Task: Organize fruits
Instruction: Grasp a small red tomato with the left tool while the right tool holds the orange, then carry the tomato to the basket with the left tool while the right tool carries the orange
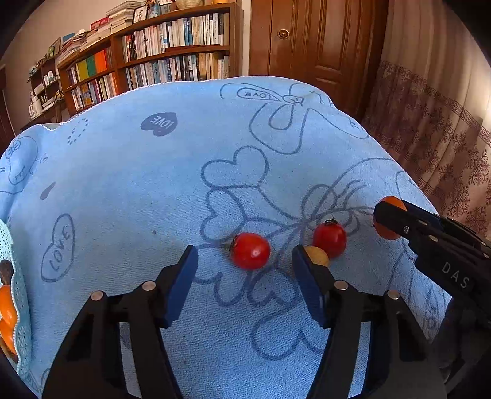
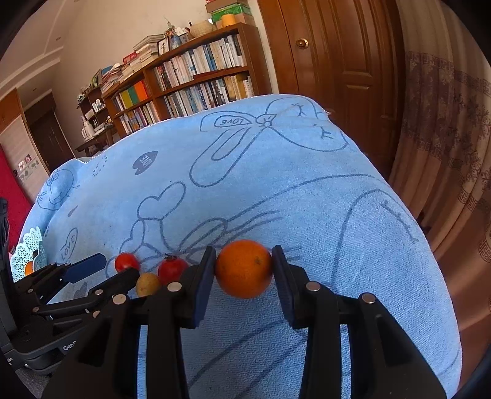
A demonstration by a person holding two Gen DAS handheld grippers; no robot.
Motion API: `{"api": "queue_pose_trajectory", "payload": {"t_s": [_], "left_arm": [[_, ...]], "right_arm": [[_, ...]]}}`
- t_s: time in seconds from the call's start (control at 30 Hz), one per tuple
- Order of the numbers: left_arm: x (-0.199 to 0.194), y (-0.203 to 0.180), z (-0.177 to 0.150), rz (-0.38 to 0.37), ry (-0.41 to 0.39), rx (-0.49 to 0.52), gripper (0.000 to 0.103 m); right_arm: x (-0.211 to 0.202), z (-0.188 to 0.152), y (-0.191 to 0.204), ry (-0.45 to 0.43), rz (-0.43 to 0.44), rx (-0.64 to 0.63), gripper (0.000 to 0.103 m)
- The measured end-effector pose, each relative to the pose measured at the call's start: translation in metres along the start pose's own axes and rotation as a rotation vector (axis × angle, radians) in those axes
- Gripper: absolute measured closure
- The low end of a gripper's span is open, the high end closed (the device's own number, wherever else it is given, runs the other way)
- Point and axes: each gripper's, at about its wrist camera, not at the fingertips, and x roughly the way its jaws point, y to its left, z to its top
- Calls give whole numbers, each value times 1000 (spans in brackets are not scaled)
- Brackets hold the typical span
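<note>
Right gripper [image 2: 242,270] clamped on an orange [image 2: 244,269], plain only from the right wrist. Left gripper [image 1: 244,261] wide apart beside a cherry tomato [image 1: 250,250]. Lattice basket [image 2: 27,253] at the towel's [image 2: 276,184] left edge.

We are in a home, probably a living room or study. Along the far wall stands a long wooden bookshelf [image 1: 159,58] full of books, with framed pictures [image 2: 164,46] and a woven basket [image 2: 201,29] on top. Beside it we see a panelled wooden door [image 1: 313,40] with a brass knob [image 1: 283,33], and at the right a patterned curtain [image 1: 438,129]. The table carries a blue towel [image 1: 138,190] printed with hearts and the word "LOVE".
</note>
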Motion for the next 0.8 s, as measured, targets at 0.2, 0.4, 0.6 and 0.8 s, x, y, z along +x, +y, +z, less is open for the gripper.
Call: {"api": "queue_pose_trajectory", "payload": {"t_s": [0.2,0.4,0.6,0.8], "left_arm": [[11,5,0,-6,29,-24,61],[6,7,0,-19,19,-30,71],[-16,6,-2,17,-32,-19,72],[-47,10,-3,73,-94,-29,72]], "right_arm": [[0,0,1,0,7,-3,65],[0,-1,2,-2,6,-5,65],[-1,-2,3,-8,8,-9,65],[-2,-3,6,-18,9,-23,65]]}}
